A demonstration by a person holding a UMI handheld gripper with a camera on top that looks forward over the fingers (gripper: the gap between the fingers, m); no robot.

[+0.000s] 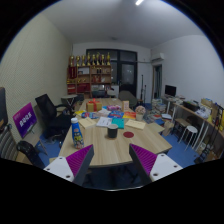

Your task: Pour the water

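One gripper (pixel 112 165), fingers apart and empty, well short of the cluttered counter (pixel 105 145) ahead: approach step; next, find a water vessel.

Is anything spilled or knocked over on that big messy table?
No spill or tipped thing shows. The long wooden table is crowded with small colourful items, too small to tell apart. A dark round cup stands upright just ahead of the open gripper, whose purple-padded fingers hold nothing.
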